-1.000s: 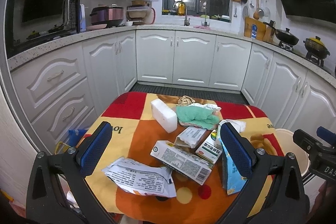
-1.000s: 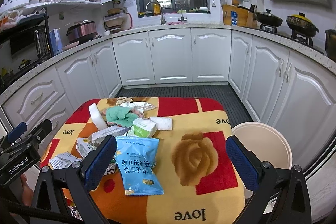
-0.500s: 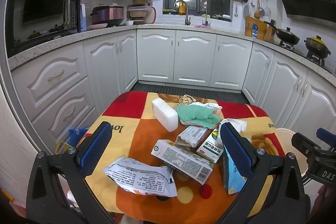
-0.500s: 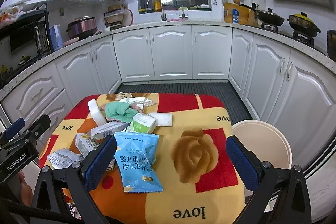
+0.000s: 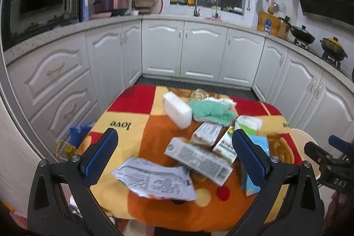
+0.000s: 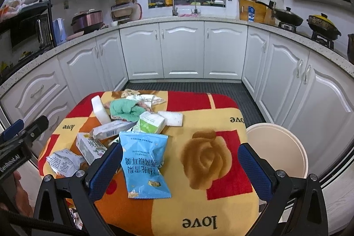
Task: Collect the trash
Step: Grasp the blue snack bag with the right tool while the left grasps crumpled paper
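Both our left tongs (image 5: 174, 153) and right tongs (image 6: 180, 166) hover released over trash heaped along the bench's (image 6: 223, 211) left edge; the limp blue snack bag (image 6: 145, 160) may slip before reaching the bin (image 6: 278, 147).

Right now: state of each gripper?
Left gripper: open, holding nothing, above the crumpled white paper wrapper.
Right gripper: open, holding nothing, over the blue plastic snack bag.

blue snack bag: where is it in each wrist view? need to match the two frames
Left wrist view: blue snack bag at lower right, mostly hidden behind the left gripper's right finger.
Right wrist view: blue snack bag lower centre, in full view, lying flat just right of the right gripper's left finger.
Shared landmark: green cloth at the table's far end.
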The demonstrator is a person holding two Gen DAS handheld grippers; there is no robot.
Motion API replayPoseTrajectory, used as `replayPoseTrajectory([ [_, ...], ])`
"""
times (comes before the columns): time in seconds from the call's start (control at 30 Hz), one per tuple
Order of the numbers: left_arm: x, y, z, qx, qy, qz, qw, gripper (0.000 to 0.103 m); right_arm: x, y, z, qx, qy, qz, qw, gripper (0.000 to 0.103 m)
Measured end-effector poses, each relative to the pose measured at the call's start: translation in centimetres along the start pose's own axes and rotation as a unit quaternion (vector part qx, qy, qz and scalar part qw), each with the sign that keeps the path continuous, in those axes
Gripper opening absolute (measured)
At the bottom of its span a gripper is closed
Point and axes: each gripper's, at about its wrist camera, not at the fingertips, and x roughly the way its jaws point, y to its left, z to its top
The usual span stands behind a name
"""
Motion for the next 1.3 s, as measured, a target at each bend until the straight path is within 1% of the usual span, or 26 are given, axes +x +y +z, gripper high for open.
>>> replayPoseTrajectory([
  [0.07, 0.4, 1.6, 0.0, -0.007, 0.025, -0.011, 0.9996, 0.102, 0.6, -0.1, -0.2, -0.005, 0.016, 0.005, 1.000, 0.103],
  [0.1, 0.8, 2.8, -0.2, -0.011, 0.045, -0.019, 0.9987, 0.102, 0.9, -0.1, -0.4, -0.007, 0.024, 0.010, 1.000, 0.103],
  [0.13, 1.0, 3.6, -0.3, -0.014, 0.059, -0.024, 0.9979, 0.102, 1.4, -0.2, -0.6, -0.008, 0.036, 0.020, 0.999, 0.103],
  [0.3, 1.9, 6.7, -2.0, -0.013, 0.114, -0.026, 0.9931, 0.102, 3.9, 0.2, -1.7, -0.003, 0.088, 0.053, 0.995, 0.103],
  [0.4, 2.3, 7.1, -3.2, -0.010, 0.140, -0.037, 0.9894, 0.102, 5.4, 1.1, -2.2, -0.006, 0.113, 0.078, 0.991, 0.103],
  [0.47, 2.9, 6.8, -4.0, -0.008, 0.153, -0.045, 0.9872, 0.102, 6.5, 1.7, -2.5, -0.006, 0.135, 0.087, 0.987, 0.103],
  [0.57, 4.0, 6.6, -5.0, -0.020, 0.171, -0.056, 0.9836, 0.102, 7.8, 2.2, -2.9, -0.007, 0.145, 0.095, 0.985, 0.103],
  [0.67, 5.1, 6.4, -5.8, -0.044, 0.186, -0.070, 0.9791, 0.102, 9.1, 2.5, -3.1, -0.005, 0.158, 0.095, 0.983, 0.103],
  [0.73, 6.1, 6.5, -6.1, -0.065, 0.192, -0.067, 0.9770, 0.102, 9.7, 2.5, -3.1, -0.002, 0.163, 0.100, 0.981, 0.103],
  [0.83, 8.0, 7.2, -6.0, -0.103, 0.193, -0.051, 0.9745, 0.102, 10.4, 2.7, -2.8, -0.002, 0.158, 0.102, 0.982, 0.103],
  [0.87, 8.5, 7.3, -5.8, -0.114, 0.191, -0.052, 0.9736, 0.102, 10.6, 2.7, -2.7, -0.001, 0.156, 0.104, 0.982, 0.103],
  [0.93, 9.1, 7.3, -5.4, -0.120, 0.182, -0.056, 0.9743, 0.102, 11.0, 2.9, -2.4, 0.001, 0.153, 0.109, 0.982, 0.103],
  [1.0, 9.7, 6.9, -4.9, -0.113, 0.173, -0.046, 0.9774, 0.102, 11.6, 3.2, -2.3, 0.000, 0.154, 0.114, 0.982, 0.103],
  [1.03, 9.9, 6.7, -4.7, -0.112, 0.168, -0.050, 0.9782, 0.096, 11.9, 3.3, -2.3, 0.001, 0.154, 0.115, 0.981, 0.102],
  [1.07, 10.0, 6.6, -4.5, -0.112, 0.166, -0.057, 0.9780, 0.092, 12.1, 3.3, -2.3, 0.003, 0.154, 0.118, 0.981, 0.096],
  [1.1, 10.1, 6.5, -4.4, -0.116, 0.165, -0.066, 0.9772, 0.083, 12.4, 3.4, -2.4, 0.008, 0.155, 0.127, 0.980, 0.091],
  [1.13, 10.1, 6.4, -4.2, -0.118, 0.165, -0.074, 0.9765, 0.072, 12.6, 3.4, -2.5, 0.012, 0.158, 0.135, 0.978, 0.080],
  [1.17, 10.1, 6.3, -3.9, -0.116, 0.164, -0.087, 0.9757, 0.067, 12.9, 3.4, -2.7, 0.019, 0.164, 0.149, 0.975, 0.066],
  [1.2, 10.1, 6.2, -3.7, -0.111, 0.164, -0.094, 0.9757, 0.054, 13.0, 3.4, -2.9, 0.024, 0.167, 0.158, 0.973, 0.060],
  [1.23, 10.0, 6.0, -3.5, -0.107, 0.164, -0.092, 0.9764, 0.037, 13.0, 3.3, -3.0, 0.027, 0.167, 0.163, 0.972, 0.057],
  [1.27, 9.9, 6.0, -3.4, -0.101, 0.163, -0.079, 0.9783, 0.029, 12.8, 3.1, -3.2, 0.029, 0.161, 0.165, 0.973, 0.052],
  [1.3, 9.9, 6.3, -3.2, -0.099, 0.165, -0.068, 0.9790, 0.023, 12.4, 3.0, -3.2, 0.028, 0.154, 0.165, 0.974, 0.051],
])
